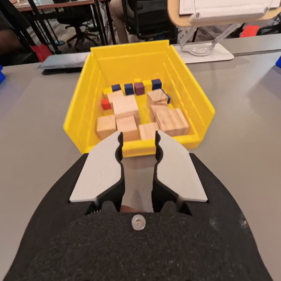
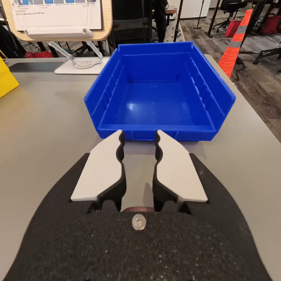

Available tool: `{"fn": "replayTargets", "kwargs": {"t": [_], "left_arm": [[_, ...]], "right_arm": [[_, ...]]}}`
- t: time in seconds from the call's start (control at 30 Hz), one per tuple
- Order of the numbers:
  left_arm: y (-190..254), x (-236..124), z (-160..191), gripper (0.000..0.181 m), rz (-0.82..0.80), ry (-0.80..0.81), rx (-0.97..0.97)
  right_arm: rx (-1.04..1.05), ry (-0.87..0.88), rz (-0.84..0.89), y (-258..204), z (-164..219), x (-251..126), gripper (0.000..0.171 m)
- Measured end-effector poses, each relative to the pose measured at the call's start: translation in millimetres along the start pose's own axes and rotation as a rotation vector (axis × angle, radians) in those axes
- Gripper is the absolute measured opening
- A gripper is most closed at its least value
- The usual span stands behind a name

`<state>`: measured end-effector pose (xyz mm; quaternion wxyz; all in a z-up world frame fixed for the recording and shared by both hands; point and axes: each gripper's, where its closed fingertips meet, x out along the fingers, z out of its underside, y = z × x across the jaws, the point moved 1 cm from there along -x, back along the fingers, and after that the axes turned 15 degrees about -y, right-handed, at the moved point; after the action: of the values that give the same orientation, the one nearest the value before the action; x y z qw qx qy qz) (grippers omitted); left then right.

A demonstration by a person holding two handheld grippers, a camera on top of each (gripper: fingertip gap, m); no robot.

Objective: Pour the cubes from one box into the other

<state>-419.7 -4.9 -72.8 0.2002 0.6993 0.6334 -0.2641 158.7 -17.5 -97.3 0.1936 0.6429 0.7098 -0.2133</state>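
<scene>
A yellow box (image 1: 174, 143) stands on the grey table straight ahead in the left wrist view. It holds several plain wooden cubes (image 1: 126, 106) and several small coloured cubes (image 1: 128, 89) in blue, purple, red and yellow. My left gripper (image 1: 138, 133) is open and empty, its tips just over the box's low front lip. A blue box (image 2: 153, 135) stands empty ahead in the right wrist view. My right gripper (image 2: 139, 133) is open and empty, its tips just short of the blue box's front wall. A corner of the yellow box (image 2: 6, 80) shows at the far left there.
A white stand (image 2: 80, 66) with a paper-bearing board sits at the table's far edge between the boxes. A dark flat pad (image 1: 60, 65) lies behind the yellow box. The table's right edge (image 2: 258, 118) runs close beside the blue box; an orange cone (image 2: 234, 44) stands on the floor beyond.
</scene>
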Motion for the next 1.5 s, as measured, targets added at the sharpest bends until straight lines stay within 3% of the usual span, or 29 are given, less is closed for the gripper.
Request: {"fn": "replayTargets", "kwargs": {"t": [0.2, 0.33, 0.47, 0.73, 0.87, 0.93, 1.1, 1.23, 1.3, 1.37, 1.5], "left_arm": [[-44.3, 21.7, -73.1, 0.041, 0.118, -0.301, 0.027], [-88.3, 70.5, -102.2, 0.046, 0.009, -0.564, 0.032], [-116.3, 118.0, -108.0, 0.041, -0.003, -0.731, -0.053], [-130.6, 186.0, -107.9, 0.04, 0.084, -0.874, -0.24], [-118.5, 198.9, -113.3, 0.004, 0.168, -0.89, -0.236], [-119.1, 198.9, -112.7, 0.004, 0.131, -0.891, -0.181], [-120.3, 197.8, -110.7, 0.005, 0.049, -0.915, -0.12], [-119.4, 195.3, -107.8, 0.008, 0.051, -0.942, -0.091], [-118.8, 195.6, -106.9, 0.008, 0.06, -0.951, -0.079], [-117.2, 197.0, -105.7, 0.009, 0.076, -0.953, -0.084], [-116.4, 199.8, -96.3, 0.008, 0.076, -0.981, -0.074]], "right_arm": [[-0.063, 0.059, 0.006, -12.3, -11.2, -6.2, 0.048], [-0.105, 0.056, -0.001, -20.6, -10.4, -2.9, 0.05], [-0.121, 0.045, 0.001, -23.0, -7.1, -1.7, 0.051], [-0.118, 0.026, 0.0, -21.6, -1.7, 0.0, 0.051], [-0.178, 0.022, 0.036, -31.0, -4.4, 1.5, 0.051], [-0.262, 0.045, 0.025, -68.9, -20.8, 3.7, 0.051], [-0.53, 0.027, -0.239, -250.4, -76.1, 38.6, 0.055], [-0.58, -0.246, -0.514, -366.4, -119.5, 91.1, 0.056], [-0.575, -0.408, -0.524, -400.4, -139.7, 123.8, 0.059], [-0.488, -0.56, -0.504, -424.2, -156.1, 161.6, 0.057], [-0.18, -0.947, -0.578, -462.9, -148.1, 216.1, 0.056]]}}
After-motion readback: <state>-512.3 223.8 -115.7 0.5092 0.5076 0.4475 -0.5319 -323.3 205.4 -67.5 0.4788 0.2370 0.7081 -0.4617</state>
